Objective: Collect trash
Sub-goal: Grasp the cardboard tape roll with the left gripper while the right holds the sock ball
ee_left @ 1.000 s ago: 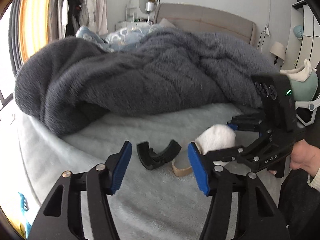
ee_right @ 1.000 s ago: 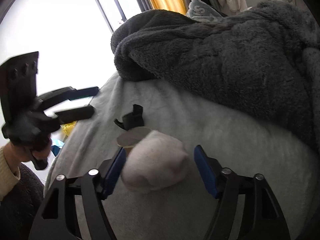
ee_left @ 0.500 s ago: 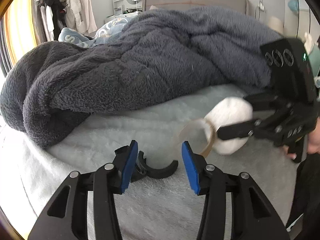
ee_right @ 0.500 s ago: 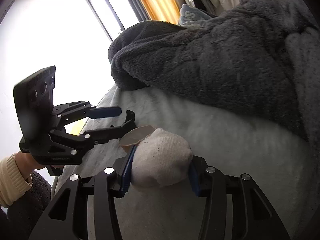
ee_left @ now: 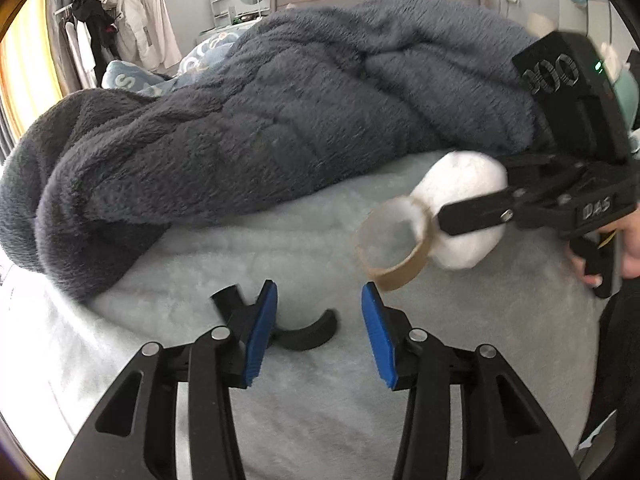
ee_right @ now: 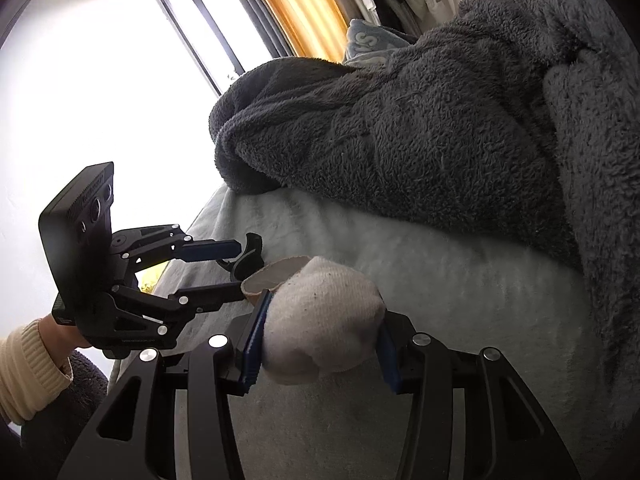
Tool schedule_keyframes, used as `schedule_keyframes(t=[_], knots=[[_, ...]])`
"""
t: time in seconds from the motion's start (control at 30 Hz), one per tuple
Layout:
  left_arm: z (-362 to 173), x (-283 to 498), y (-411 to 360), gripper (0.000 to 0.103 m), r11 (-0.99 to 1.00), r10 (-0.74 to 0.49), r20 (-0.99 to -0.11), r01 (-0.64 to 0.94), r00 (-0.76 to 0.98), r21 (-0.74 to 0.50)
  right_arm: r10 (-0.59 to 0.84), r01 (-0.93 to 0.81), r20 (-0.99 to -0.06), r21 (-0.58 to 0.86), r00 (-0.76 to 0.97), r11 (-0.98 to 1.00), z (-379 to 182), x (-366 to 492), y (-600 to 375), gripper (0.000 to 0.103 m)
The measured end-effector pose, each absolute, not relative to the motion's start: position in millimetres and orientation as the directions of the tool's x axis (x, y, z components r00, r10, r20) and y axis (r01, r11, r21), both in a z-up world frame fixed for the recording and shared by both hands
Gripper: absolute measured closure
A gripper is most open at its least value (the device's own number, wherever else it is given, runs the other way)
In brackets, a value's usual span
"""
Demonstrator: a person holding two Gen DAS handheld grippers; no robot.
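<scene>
A black curved plastic piece (ee_left: 308, 338) lies on the pale bed cover (ee_left: 320, 420), between the blue pads of my left gripper (ee_left: 320, 320). The left pad overlaps one end of it; the right pad stands clear, so the jaws are open. My right gripper (ee_right: 322, 312) is shut on a white cloth wad (ee_right: 320, 340) held above the bed. A cardboard tape ring (ee_left: 400, 272) hangs against the wad at the fingertip. From the right wrist, the left gripper (ee_right: 240, 270) sits at the left with the black piece (ee_right: 250, 254) at its tips.
A thick dark grey fleece blanket (ee_left: 280, 120) is heaped across the far side of the bed. A clothes rack (ee_left: 120, 28) and a headboard stand behind it. A bright window (ee_right: 100, 80) is at the left. A hand in a cream sleeve (ee_right: 28, 364) holds the left gripper.
The right gripper's jaws closed on the white wad and lifted it off the bed, the cardboard ring with it. My left gripper narrowed and moved in around the black piece.
</scene>
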State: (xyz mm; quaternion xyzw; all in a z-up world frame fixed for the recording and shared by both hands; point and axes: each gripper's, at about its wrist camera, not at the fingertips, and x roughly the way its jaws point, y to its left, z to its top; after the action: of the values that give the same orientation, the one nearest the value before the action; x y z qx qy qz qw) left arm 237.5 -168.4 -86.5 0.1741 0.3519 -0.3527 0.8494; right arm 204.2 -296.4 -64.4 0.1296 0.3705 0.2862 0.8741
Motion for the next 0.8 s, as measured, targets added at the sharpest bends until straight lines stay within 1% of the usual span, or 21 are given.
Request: schedule_keyframes(t=[0.1,0.17,0.23,0.3,0.4,0.5,0.8], knots=[[-80.1,233.6,-172.5,0.055,0.668,-0.53,-0.695,0.744,0.486,0.011,0.598,-0.403,-0.57,0.442,0.564,0.801,-63.3,203.6,-297.2,0.055],[-78.8,230.9,-176.2,0.054,0.653,-0.541,-0.692,0.757,0.478,0.012,0.597,-0.4,-0.566,0.443,0.569,0.802,-62.4,203.6,-298.6,0.055],[-79.8,228.5,-178.3,0.052,0.64,-0.539,-0.698,0.768,0.471,0.024,0.596,-0.397,-0.566,0.445,0.57,0.803,-62.2,203.6,-300.1,0.055],[-80.1,225.8,-178.6,0.044,0.629,-0.541,-0.701,0.777,0.465,0.03,0.594,-0.396,-0.571,0.444,0.566,0.804,-62.8,204.2,-299.2,0.057],[-81.7,219.1,-183.3,0.038,0.593,-0.541,-0.709,0.803,0.453,0.061,0.578,-0.381,-0.599,0.434,0.554,0.816,-67.7,206.8,-297.0,0.058],[-83.9,217.0,-186.1,0.031,0.57,-0.563,-0.716,0.822,0.414,0.027,0.568,-0.36,-0.621,0.439,0.54,0.823,-72.3,209.1,-298.1,0.058],[-94.3,222.5,-198.9,0.031,0.574,-0.557,-0.736,0.819,0.385,-0.006,0.562,-0.356,-0.631,0.436,0.534,0.827,-74.0,208.5,-299.3,0.059]])
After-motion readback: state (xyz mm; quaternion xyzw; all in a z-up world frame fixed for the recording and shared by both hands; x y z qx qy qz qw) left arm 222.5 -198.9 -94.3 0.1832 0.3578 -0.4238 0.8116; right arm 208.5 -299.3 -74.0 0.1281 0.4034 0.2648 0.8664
